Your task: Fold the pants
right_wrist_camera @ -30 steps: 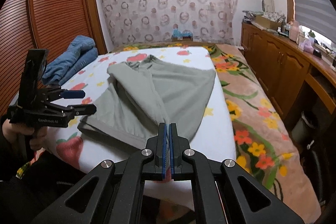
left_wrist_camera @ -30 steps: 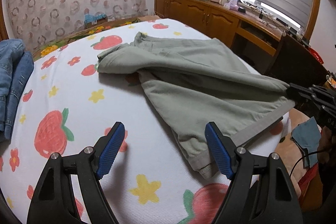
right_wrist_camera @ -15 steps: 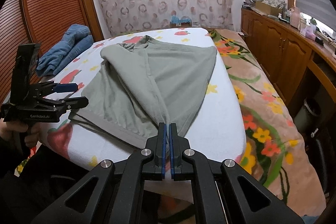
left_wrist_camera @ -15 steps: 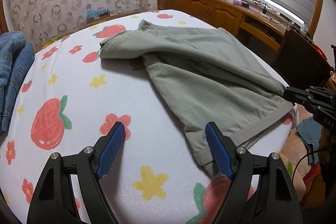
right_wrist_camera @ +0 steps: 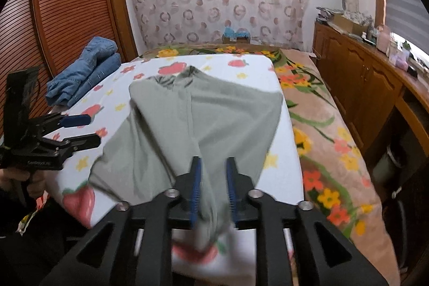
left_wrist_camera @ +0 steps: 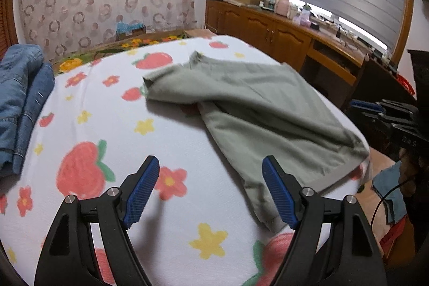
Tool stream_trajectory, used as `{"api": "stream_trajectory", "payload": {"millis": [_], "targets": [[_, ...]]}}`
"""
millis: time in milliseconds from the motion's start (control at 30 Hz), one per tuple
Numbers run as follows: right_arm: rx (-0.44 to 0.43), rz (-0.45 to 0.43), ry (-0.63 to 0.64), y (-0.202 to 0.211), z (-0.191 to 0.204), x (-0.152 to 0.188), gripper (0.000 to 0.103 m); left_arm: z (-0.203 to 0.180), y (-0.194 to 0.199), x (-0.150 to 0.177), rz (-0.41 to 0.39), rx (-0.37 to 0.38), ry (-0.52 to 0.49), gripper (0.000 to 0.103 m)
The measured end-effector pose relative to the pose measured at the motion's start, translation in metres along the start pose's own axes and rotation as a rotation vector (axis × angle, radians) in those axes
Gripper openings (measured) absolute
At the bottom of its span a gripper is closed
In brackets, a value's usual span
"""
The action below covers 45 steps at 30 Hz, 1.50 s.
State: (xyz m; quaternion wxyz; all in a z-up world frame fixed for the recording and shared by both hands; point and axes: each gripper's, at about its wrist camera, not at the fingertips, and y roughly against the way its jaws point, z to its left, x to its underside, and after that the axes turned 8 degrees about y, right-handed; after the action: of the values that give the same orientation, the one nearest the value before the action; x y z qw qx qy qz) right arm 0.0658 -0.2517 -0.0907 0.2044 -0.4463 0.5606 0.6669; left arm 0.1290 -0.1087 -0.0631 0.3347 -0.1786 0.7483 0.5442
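Note:
Grey-green pants (left_wrist_camera: 254, 103) lie crumpled across the strawberry-print sheet (left_wrist_camera: 107, 125), one edge reaching the bed's near right corner. My left gripper (left_wrist_camera: 210, 189) hovers open over bare sheet, its right pad beside the pants' near hem, nothing between its fingers. In the right wrist view the pants (right_wrist_camera: 203, 111) run from mid-bed down into my right gripper (right_wrist_camera: 213, 190). Its jaws are opening, and a blurred fold of the cloth hangs loose between the blue pads. The left gripper (right_wrist_camera: 88, 130) shows at the left, held by a hand (right_wrist_camera: 16, 178).
Folded blue jeans (left_wrist_camera: 21, 98) (right_wrist_camera: 85, 71) sit at the bed's far left. Wooden cabinets (right_wrist_camera: 362, 87) with clutter on top line the right wall. A floral blanket (right_wrist_camera: 321, 125) covers the bed's right side. A slatted wardrobe (right_wrist_camera: 67, 18) stands at the left.
My right gripper went from shut to parted jaws, with the pants' edge now slack between them. It drew back and up with the cloth. The left gripper stayed open.

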Motion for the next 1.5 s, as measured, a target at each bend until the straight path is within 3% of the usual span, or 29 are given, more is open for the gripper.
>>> {"api": "stream_trajectory", "payload": {"millis": [233,733,1033,1300,1333,1367,1500], "targets": [[-0.003,0.031,0.031,-0.026,-0.004,-0.033,0.032,0.008,0.015,-0.016,-0.041,-0.007,0.009,0.08],[-0.119,0.131,0.039,-0.086,-0.009,-0.083,0.032,0.028,0.02,-0.028,-0.073,-0.024,0.038,0.08],[-0.163,0.221,0.03,-0.129,-0.019,-0.093,0.031,0.033,0.017,-0.026,-0.067,-0.019,0.053,0.08],[-0.155,0.241,0.009,-0.15,-0.021,-0.097,0.031,0.03,0.01,-0.018,-0.039,-0.016,0.047,0.08],[-0.156,0.239,0.009,-0.15,-0.019,-0.098,0.026,0.03,0.01,-0.018,-0.036,-0.015,0.047,0.08],[-0.161,0.239,0.011,-0.151,-0.018,-0.098,0.008,0.029,0.009,-0.017,-0.032,-0.015,0.046,0.08],[-0.177,0.206,0.046,-0.144,-0.012,-0.099,0.005,0.026,0.008,-0.016,-0.027,-0.014,0.041,0.08]]}}
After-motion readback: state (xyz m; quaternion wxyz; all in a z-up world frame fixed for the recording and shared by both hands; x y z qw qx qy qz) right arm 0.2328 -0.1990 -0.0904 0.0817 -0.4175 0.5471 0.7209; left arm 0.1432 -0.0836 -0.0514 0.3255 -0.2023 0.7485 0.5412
